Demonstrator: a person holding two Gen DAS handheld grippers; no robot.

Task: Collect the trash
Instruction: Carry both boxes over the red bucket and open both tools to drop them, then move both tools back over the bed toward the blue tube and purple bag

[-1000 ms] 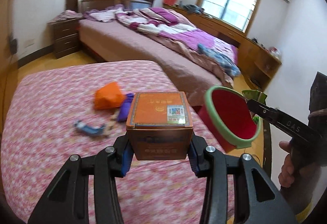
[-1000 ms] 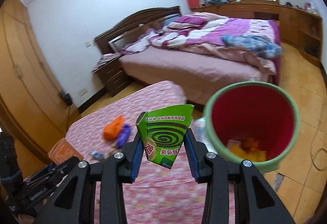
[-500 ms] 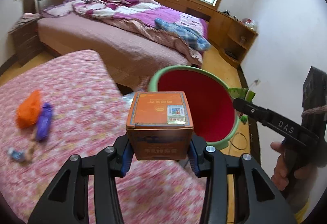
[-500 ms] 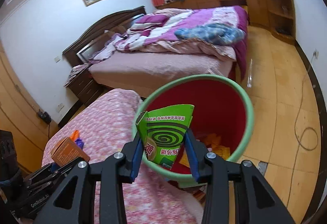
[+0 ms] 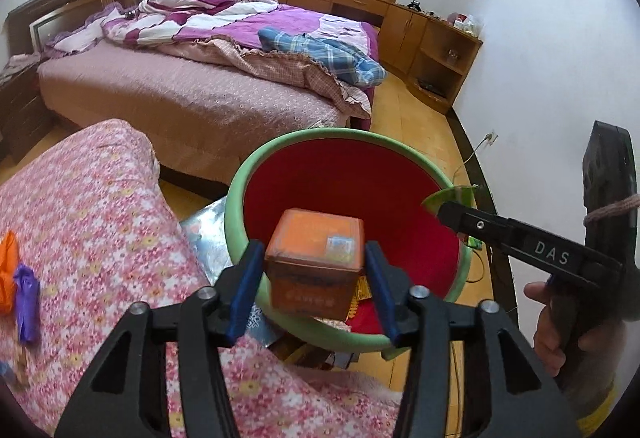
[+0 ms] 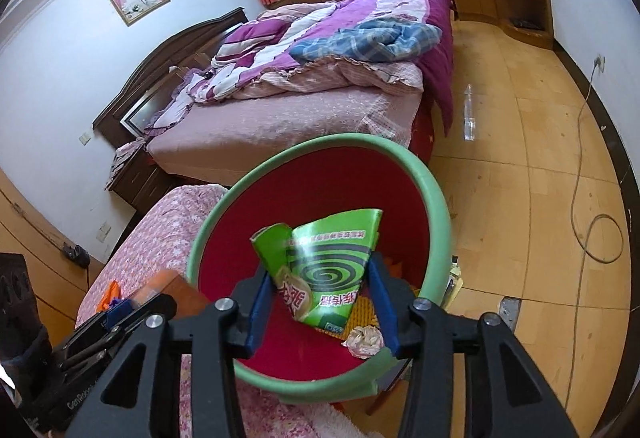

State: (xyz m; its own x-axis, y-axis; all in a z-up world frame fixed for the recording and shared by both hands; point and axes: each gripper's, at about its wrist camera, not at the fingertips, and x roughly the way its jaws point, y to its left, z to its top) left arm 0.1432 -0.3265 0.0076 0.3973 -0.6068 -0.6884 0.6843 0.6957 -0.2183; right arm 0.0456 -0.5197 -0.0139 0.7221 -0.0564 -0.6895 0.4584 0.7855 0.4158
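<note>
The left gripper has its fingers spread, and the orange box sits loose between them over the red bin. The right gripper has its fingers wide around the green mosquito-coil box, above the same bin by the flowery bed. A crumpled paper ball lies inside.

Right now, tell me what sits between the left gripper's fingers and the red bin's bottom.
In the left wrist view, the orange box hangs loose between the open left gripper fingers, over the red bin. Below it only yellow scraps show.

Orange box, green pkg w/ black spiral, red bin w/ green rim, pink floral cover
</note>
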